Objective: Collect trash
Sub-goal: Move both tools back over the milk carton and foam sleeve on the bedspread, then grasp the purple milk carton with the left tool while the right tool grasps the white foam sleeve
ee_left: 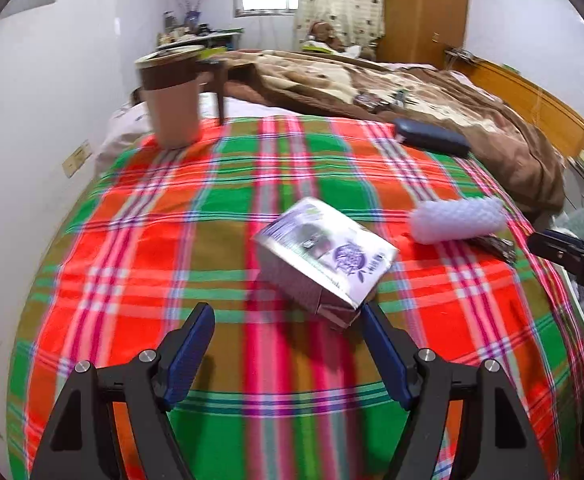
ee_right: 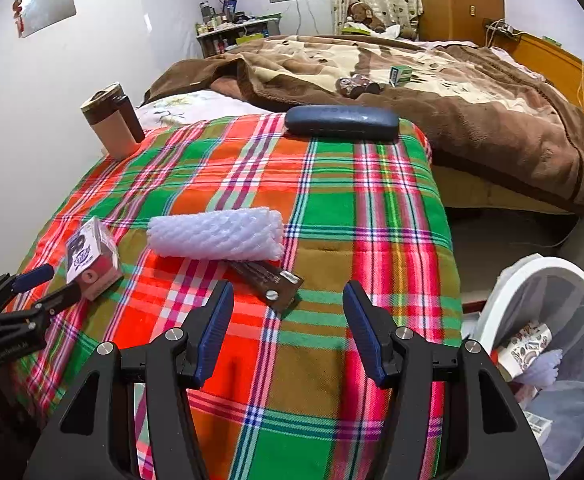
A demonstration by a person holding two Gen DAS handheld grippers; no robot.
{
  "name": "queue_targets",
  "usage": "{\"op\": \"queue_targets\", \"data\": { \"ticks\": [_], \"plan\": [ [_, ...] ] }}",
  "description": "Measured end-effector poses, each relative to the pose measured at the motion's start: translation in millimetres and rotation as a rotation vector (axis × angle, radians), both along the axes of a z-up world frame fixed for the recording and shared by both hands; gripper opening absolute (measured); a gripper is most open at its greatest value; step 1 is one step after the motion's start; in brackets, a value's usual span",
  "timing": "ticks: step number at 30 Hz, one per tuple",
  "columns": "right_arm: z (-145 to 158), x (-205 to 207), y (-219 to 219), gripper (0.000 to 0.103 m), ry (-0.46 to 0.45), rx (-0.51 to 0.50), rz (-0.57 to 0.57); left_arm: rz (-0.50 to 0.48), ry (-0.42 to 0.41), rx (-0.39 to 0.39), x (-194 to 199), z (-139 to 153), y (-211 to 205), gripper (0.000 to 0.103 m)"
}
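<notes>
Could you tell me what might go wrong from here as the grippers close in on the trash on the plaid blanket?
1. The left gripper is open, with the small box beyond its right finger rather than centred; closing could push it aside.
2. The brown wrapper lies flat, partly under the bubble-wrap roll; the open right gripper may pinch the blanket instead.
3. The glasses case and cup could be mistaken for trash.

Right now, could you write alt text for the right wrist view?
The open right claw hovers over a plaid blanket, above a brown wrapper beside a white bubble-wrap roll. A white trash bin stands at the right.
</notes>
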State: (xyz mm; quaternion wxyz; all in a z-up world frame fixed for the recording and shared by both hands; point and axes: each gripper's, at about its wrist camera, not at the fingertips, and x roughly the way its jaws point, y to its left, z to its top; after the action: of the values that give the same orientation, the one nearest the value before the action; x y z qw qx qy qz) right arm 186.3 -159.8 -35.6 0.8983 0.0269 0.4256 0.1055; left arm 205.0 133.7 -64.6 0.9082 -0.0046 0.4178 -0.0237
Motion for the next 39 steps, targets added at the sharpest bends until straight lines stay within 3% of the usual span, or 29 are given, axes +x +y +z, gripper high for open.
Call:
{"op": "queue_targets", "data": {
  "ticks": [4,9,15,21,28,30,31,33,35,37,38,39],
  "plan": [
    [6.0,9.0,7.7,0.058,-0.024,-0.002,0.046,0.032,-0.018,-0.03,-2.2,6.6,12.5,0.075],
    [16.2,24.6,22.7,0.058,-0.073,-0.002,0.145,0.007,-0.054,-0.09,0.2,22.8,8.2,0.075],
    [7.4,47.0,38.1,0.058,-0.038,0.019,0.252,0.0,-0.04,-0.15,23.1,24.6,-6.9,0.075],
    [-11.8,52.3,48.7,0.058,0.029,-0.051,0.357,0.012,0.002,-0.137,40.4,10.7,-14.6,0.075],
    [-11.1,45.3,45.6,0.058,0.035,-0.06,0.347,0.028,0.018,-0.139,43.5,-0.3,-10.6,0.075],
    [-9.5,43.8,44.3,0.051,0.034,-0.045,0.332,0.027,0.016,-0.146,43.3,-0.3,-9.5,0.075],
    [-9.6,43.3,44.0,0.039,0.037,-0.043,0.327,0.028,0.012,-0.145,43.0,-0.1,-9.4,0.075],
    [-8.3,40.1,42.1,0.03,0.032,-0.045,0.309,0.025,0.009,-0.157,42.2,-0.8,-8.8,0.07],
    [-6.3,36.4,38.3,0.013,0.038,-0.032,0.303,0.021,0.011,-0.173,41.4,-1.3,-7.8,0.068],
    [-4.3,34.6,35.8,0.012,0.041,-0.026,0.289,0.02,0.007,-0.184,40.2,-0.2,-7.2,0.063],
    [-2.7,33.2,34.0,0.01,0.041,-0.019,0.28,0.014,0.0,-0.187,38.5,1.2,-7.8,0.059],
    [-1.4,32.5,32.0,0.01,0.047,-0.007,0.27,0.009,-0.007,-0.185,37.0,2.5,-8.4,0.041]
  ]
}}
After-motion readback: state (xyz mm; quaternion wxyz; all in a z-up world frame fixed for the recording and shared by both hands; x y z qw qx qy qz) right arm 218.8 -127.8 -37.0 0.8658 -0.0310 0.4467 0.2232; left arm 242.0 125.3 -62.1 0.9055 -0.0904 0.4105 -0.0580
